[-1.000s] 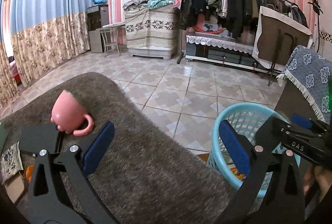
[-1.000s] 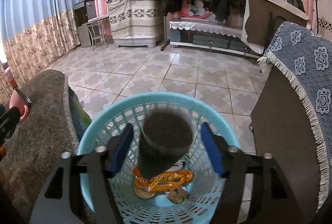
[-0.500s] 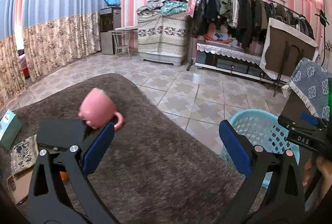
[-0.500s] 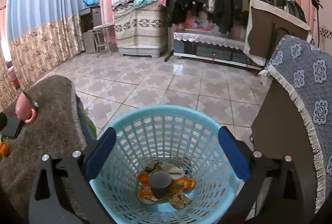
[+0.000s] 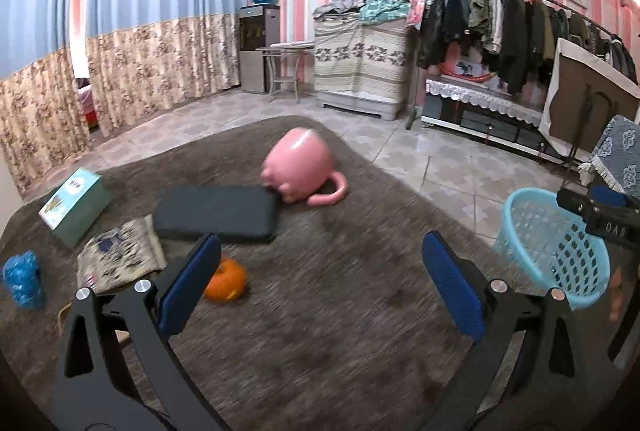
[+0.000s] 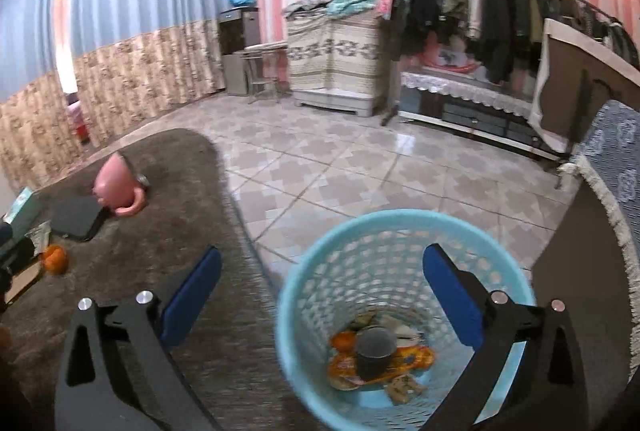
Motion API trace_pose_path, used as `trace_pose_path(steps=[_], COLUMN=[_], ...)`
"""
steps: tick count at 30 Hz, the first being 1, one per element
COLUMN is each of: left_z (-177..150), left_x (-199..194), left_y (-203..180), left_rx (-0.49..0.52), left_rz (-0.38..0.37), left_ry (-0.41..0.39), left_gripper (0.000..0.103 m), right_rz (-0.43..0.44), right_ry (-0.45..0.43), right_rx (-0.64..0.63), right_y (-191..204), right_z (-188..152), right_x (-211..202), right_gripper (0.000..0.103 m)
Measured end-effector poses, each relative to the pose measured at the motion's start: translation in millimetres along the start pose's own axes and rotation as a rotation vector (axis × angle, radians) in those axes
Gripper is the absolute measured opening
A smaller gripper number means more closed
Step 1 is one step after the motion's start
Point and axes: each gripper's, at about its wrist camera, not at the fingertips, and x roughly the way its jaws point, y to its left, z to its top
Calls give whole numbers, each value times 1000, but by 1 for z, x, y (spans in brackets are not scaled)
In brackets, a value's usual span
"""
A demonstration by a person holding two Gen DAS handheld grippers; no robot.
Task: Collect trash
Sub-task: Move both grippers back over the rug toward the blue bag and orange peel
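Right wrist view shows you inside the blue basket (image 6: 304,295): 1 dark cup (image 6: 374,351) standing on orange wrappers. Left wrist view shows 1 orange peel (image 5: 226,281) and 1 blue crumpled bag (image 5: 22,279) on the grey table (image 5: 340,331). Your right gripper (image 6: 320,297) has just been opening, nothing between; left gripper (image 5: 318,279) is wide open, empty.

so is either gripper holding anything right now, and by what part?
Nothing held. Left gripper and right gripper are both open and empty; the cup lies in the basket.

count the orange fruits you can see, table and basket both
2: one orange fruit on the brown table cover by the left gripper's finger, one in the blue basket under the cup. Trash may hide more.
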Motion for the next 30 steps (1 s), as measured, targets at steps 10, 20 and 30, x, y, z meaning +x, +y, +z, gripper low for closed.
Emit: trace_pose_path(steps=[10, 20, 30], left_z=[-29, -45, -65], left_x=[-23, -59, -73], left_y=[60, 111, 178], left_rx=[-56, -83, -193], left_rz=[84, 239, 277], left_ry=[11, -61, -15], left_gripper=[97, 97, 97], right_rz=[120, 221, 223], right_ry=[6, 48, -37], right_rx=[-40, -32, -87], right_y=[58, 95, 128], right_z=[-9, -20, -27], right_x=[-6, -4, -11], right_gripper=[98, 98, 99])
